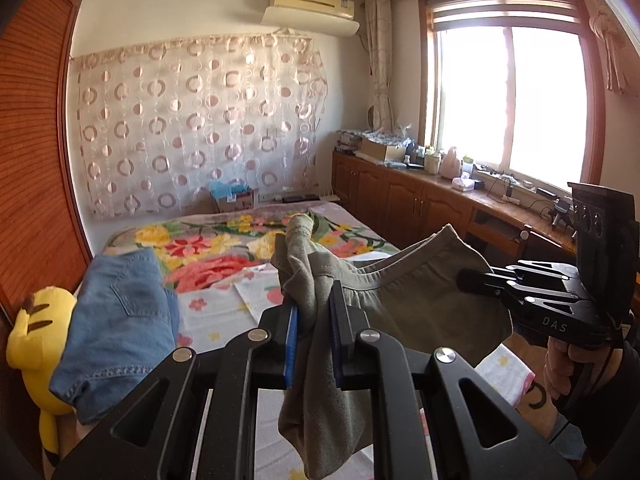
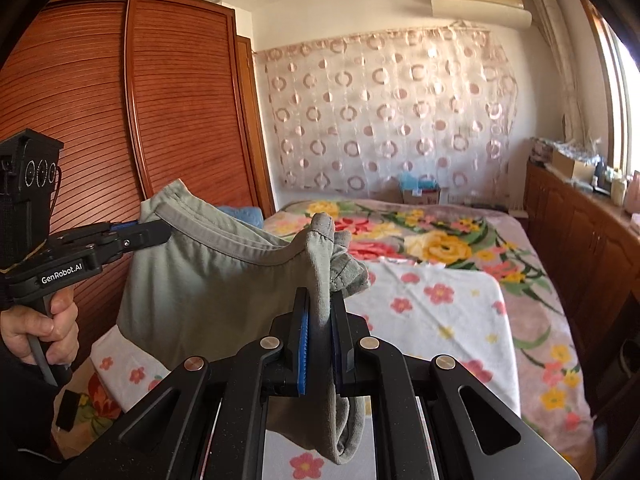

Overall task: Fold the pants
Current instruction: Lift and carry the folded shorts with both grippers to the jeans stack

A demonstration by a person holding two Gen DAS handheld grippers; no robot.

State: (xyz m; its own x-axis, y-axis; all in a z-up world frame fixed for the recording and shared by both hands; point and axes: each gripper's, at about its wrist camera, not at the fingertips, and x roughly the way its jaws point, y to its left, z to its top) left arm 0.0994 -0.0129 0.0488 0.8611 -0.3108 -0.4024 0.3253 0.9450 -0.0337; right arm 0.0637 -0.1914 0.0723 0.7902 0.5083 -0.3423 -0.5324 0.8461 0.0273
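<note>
Olive-green soft cotton pants (image 1: 424, 304) hang in the air above the bed, waistband stretched between my two claws. My left gripper (image 1: 314, 320) is clamped on one bunched waistband corner, fabric trailing below the blue pads. My right gripper (image 2: 320, 320) is pinched tight on the opposite corner. Below: white flower-print towel (image 2: 432, 312) over the floral blanket (image 2: 440, 236). Blue denim garment (image 1: 120, 312) and yellow plush toy (image 1: 36, 332) lie at the bed's left side.
</note>
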